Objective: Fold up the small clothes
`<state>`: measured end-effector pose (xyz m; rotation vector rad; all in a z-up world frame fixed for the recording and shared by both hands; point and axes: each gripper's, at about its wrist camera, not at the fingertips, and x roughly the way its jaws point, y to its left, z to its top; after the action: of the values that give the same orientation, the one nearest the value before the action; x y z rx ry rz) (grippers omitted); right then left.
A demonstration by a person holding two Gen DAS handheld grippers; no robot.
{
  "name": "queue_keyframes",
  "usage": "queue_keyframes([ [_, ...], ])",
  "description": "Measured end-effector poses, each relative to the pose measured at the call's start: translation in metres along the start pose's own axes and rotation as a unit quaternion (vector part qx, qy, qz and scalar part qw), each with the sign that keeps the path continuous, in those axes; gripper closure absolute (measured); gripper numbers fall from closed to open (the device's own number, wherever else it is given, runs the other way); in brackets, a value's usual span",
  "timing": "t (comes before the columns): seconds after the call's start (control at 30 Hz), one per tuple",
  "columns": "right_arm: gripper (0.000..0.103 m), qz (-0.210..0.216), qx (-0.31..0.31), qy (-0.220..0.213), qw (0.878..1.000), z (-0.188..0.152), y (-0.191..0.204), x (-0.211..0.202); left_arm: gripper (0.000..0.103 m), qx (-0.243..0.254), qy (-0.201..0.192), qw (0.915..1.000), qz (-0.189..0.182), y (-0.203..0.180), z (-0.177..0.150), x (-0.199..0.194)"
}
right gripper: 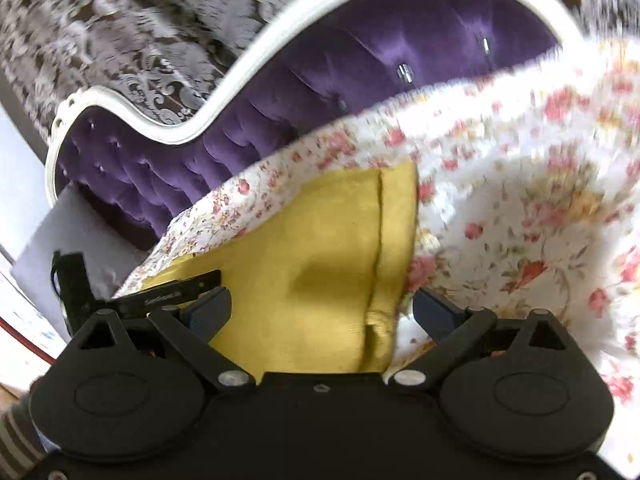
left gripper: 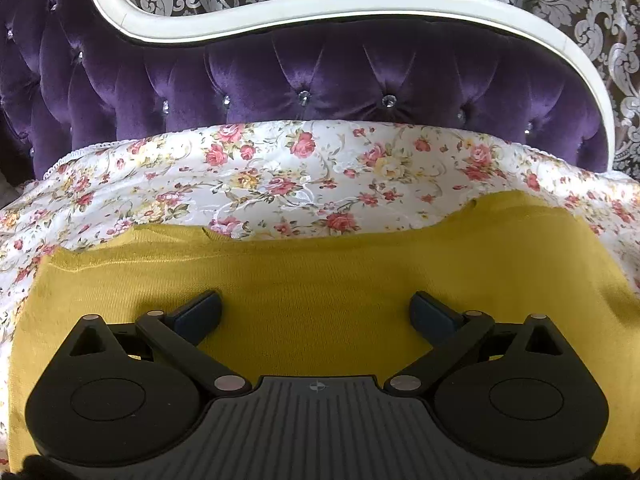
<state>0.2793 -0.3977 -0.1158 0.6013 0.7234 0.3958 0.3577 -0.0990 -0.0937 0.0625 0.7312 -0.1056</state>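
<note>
A mustard-yellow knit garment (left gripper: 320, 276) lies flat on a floral bedspread (left gripper: 280, 176). My left gripper (left gripper: 316, 314) is open and sits low over the garment's middle, with nothing between its fingers. In the right wrist view the same yellow garment (right gripper: 320, 248) shows its right edge, with a seam or folded strip running along it. My right gripper (right gripper: 322, 312) is open over that edge, its left finger over the yellow cloth and its right finger over the bedspread (right gripper: 520, 200). The right view is blurred by motion.
A purple tufted headboard (left gripper: 320, 76) with a white curved frame (left gripper: 280, 12) stands behind the bed, with damask wallpaper (left gripper: 560, 0) behind it. In the right wrist view a black device (right gripper: 72, 284) is at the left next to the bedspread.
</note>
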Motion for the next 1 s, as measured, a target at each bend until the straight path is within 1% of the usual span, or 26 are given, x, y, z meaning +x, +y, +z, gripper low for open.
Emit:
queue_keyframes([
  [0.13, 0.004, 0.055, 0.03, 0.005, 0.998, 0.005, -0.013, 0.009, 0.001, 0.004, 0.008, 1.0, -0.004, 0.0, 0.004, 0.001],
  [0.17, 0.004, 0.069, 0.037, 0.007, 0.997, 0.007, -0.014, 0.013, 0.003, 0.004, 0.015, 0.9998, -0.008, 0.001, 0.007, 0.001],
  [0.2, 0.003, 0.08, 0.041, 0.01, 0.996, 0.009, -0.014, 0.016, 0.006, 0.001, 0.024, 0.9996, -0.013, 0.004, 0.012, 0.001],
  [0.23, 0.002, 0.085, 0.043, 0.013, 0.995, 0.012, -0.014, 0.02, 0.01, -0.007, 0.035, 0.9992, -0.02, 0.007, 0.017, -0.001],
  [0.27, 0.0, 0.086, 0.042, 0.016, 0.995, 0.014, -0.014, 0.023, 0.018, -0.02, 0.044, 0.9985, -0.027, 0.012, 0.022, -0.003],
  [0.3, 0.0, 0.087, 0.039, 0.02, 0.995, 0.016, -0.012, 0.025, 0.02, -0.034, 0.053, 0.9974, -0.037, 0.017, 0.027, -0.005],
  [0.37, 0.0, 0.089, 0.035, 0.024, 0.995, 0.018, -0.011, 0.026, 0.02, -0.069, 0.069, 0.9937, -0.055, 0.027, 0.033, -0.013],
  [0.43, 0.0, 0.105, 0.038, 0.025, 0.993, 0.018, -0.013, 0.026, 0.02, -0.084, 0.081, 0.9912, -0.062, 0.032, 0.034, -0.024],
  [0.53, 0.0, 0.128, 0.048, 0.019, 0.99, 0.015, -0.016, 0.021, 0.02, -0.054, 0.09, 0.9928, -0.058, 0.027, 0.024, -0.039],
  [0.6, 0.0, 0.137, 0.048, 0.017, 0.989, 0.011, -0.017, 0.018, 0.02, -0.033, 0.1, 0.9927, -0.058, 0.022, 0.013, -0.045],
  [0.73, 0.005, 0.149, 0.039, 0.011, 0.988, 0.005, -0.012, 0.011, 0.02, -0.019, 0.121, 0.9905, -0.062, 0.018, -0.007, -0.049],
  [0.83, 0.006, 0.17, 0.037, -0.001, 0.985, 0.003, -0.008, 0.008, 0.02, -0.003, 0.121, 0.9911, -0.056, 0.015, -0.017, -0.05],
  [0.9, 0.006, 0.161, 0.036, -0.002, 0.986, 0.003, -0.007, 0.013, 0.02, 0.005, 0.118, 0.9916, -0.053, 0.012, -0.018, -0.051],
  [1.0, 0.006, 0.142, 0.035, -0.008, 0.989, 0.007, -0.009, 0.021, 0.02, 0.003, 0.119, 0.9914, -0.054, 0.013, -0.017, -0.051],
])
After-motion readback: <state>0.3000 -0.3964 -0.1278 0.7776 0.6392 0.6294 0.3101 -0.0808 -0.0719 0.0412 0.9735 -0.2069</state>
